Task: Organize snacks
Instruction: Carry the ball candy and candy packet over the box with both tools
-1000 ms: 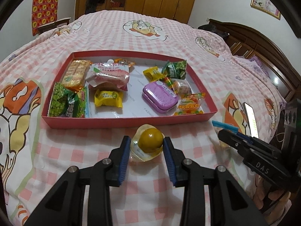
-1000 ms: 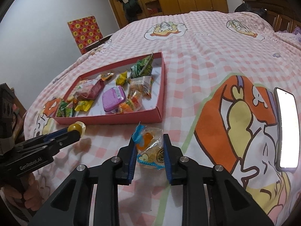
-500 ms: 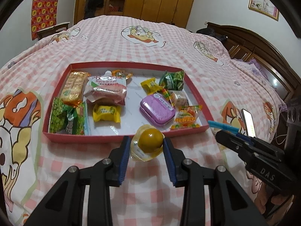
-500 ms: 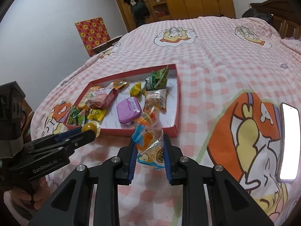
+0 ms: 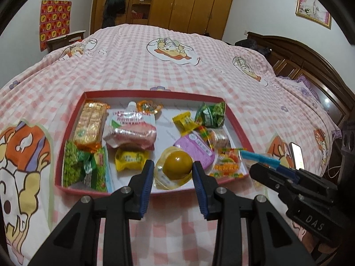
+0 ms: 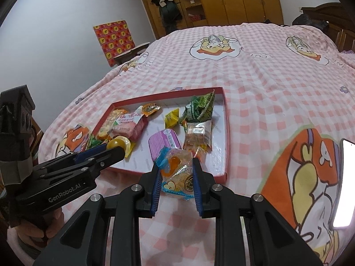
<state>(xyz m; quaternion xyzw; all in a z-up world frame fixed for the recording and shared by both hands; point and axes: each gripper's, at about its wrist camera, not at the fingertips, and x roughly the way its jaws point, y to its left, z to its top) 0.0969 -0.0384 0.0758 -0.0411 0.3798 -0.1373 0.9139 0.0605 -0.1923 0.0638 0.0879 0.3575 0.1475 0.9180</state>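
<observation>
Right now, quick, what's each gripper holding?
Left gripper: closed on the jelly cup.
Right gripper: closed on the snack packet.

Glossy clear plastic wraps the jelly cup (image 5: pixel 175 166) and pastry packet (image 6: pixel 177 177). The red tray (image 5: pixel 142 93) looks like matt cardboard, the checked bedspread (image 5: pixel 155 66) soft cloth, the wardrobe (image 5: pixel 195 4) polished wood.

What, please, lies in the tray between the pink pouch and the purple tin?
Only bare white tray floor separates the pink pouch from the purple tin; the left wrist view shows it best.
</observation>
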